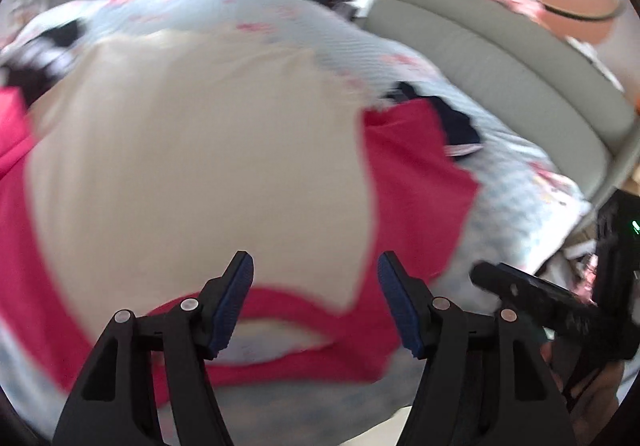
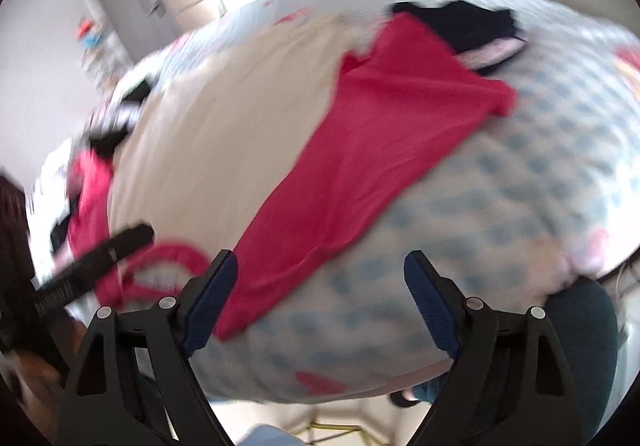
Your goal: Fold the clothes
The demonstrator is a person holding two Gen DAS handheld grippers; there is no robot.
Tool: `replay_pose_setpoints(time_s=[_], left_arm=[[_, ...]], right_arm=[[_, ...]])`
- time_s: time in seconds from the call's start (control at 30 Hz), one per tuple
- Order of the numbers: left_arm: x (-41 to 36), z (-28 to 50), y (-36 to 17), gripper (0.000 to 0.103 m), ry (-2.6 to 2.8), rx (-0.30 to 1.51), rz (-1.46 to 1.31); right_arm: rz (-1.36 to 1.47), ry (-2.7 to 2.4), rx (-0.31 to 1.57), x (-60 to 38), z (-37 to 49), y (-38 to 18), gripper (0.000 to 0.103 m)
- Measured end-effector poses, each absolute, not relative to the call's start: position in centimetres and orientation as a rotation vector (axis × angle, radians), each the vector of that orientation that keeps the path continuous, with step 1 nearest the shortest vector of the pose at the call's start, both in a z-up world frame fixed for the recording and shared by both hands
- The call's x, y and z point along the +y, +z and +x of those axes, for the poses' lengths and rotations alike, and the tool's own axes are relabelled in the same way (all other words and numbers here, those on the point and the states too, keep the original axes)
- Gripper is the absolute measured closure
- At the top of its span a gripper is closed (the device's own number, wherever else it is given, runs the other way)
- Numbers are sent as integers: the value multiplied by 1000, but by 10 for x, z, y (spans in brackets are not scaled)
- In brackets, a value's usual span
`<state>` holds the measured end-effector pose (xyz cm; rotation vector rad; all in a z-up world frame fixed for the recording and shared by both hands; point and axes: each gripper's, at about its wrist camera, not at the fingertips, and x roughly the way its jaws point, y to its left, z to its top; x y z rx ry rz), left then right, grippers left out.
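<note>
Shirt lies flat on bed. L gripper & R gripper both released, empty, above shirt's neck end. Blurry views; grab might miss the hem.

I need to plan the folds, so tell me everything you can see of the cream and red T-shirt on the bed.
The T-shirt has a cream body, red sleeves and a red neckband, in what looks like soft jersey. It lies spread flat on the blue-checked bedspread, neckline toward the grippers. One sleeve stretches out toward a dark garment and seems to touch it. Both grippers are open above it, neither touching. Motion blur hides finer detail.
</note>
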<state>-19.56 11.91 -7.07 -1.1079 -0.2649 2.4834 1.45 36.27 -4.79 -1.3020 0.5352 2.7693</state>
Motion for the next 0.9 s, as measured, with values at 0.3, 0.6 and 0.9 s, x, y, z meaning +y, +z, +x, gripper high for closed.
replay_pose_setpoints(time_s=[0.3,0.6,0.9], left_arm=[[201,-235,-76,43,2367,-117,-1130],[206,-255,-115,71,2323,-131,-1313],[137,-266,-89,66,2319,-461,-1264]], right_arm=[[-1171,2701,669,447,-56,-35,16],[-1289,2660,1025,470,-149,-90,52],[-1208,3049,829,398,-196,-45,79]])
